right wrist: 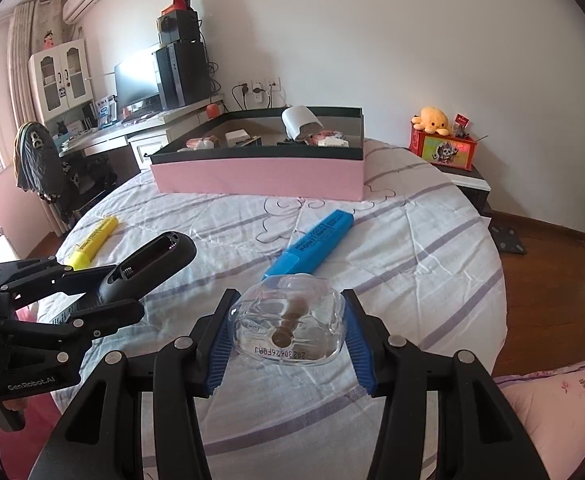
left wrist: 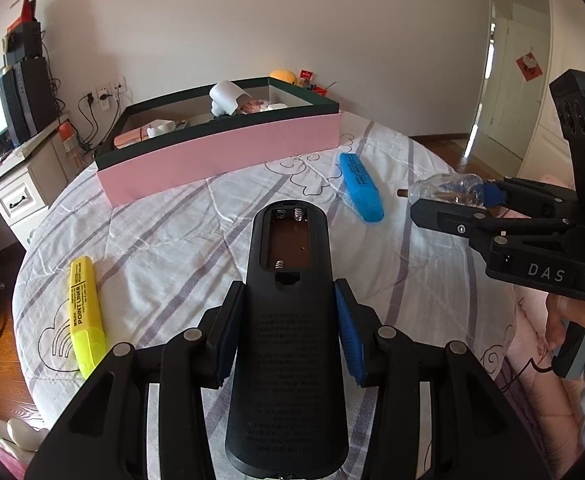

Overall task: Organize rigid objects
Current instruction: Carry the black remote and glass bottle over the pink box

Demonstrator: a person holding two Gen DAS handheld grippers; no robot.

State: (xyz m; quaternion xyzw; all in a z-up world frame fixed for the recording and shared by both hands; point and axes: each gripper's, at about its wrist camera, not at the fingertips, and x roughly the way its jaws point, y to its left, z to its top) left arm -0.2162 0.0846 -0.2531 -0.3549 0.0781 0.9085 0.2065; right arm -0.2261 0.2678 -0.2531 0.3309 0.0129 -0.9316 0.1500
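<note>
My left gripper (left wrist: 288, 300) is shut on a black remote control (left wrist: 288, 320) whose open battery bay faces up; the same remote (right wrist: 148, 264) shows at the left of the right wrist view, held above the bed. My right gripper (right wrist: 288, 312) is shut on a clear glass bottle (right wrist: 288, 320) with a brown stopper, also visible at the right of the left wrist view as the bottle (left wrist: 444, 190). A blue highlighter (right wrist: 312, 240) and a yellow highlighter (right wrist: 92, 240) lie on the striped bedspread. The pink box (right wrist: 260, 178) with a dark rim stands at the far side.
The box holds a white cup (right wrist: 298, 120) and several small items. A desk with a monitor (right wrist: 136, 80) and computer tower stands to the left. A nightstand with a red box and orange plush (right wrist: 432, 118) is at the right. Wooden floor surrounds the bed.
</note>
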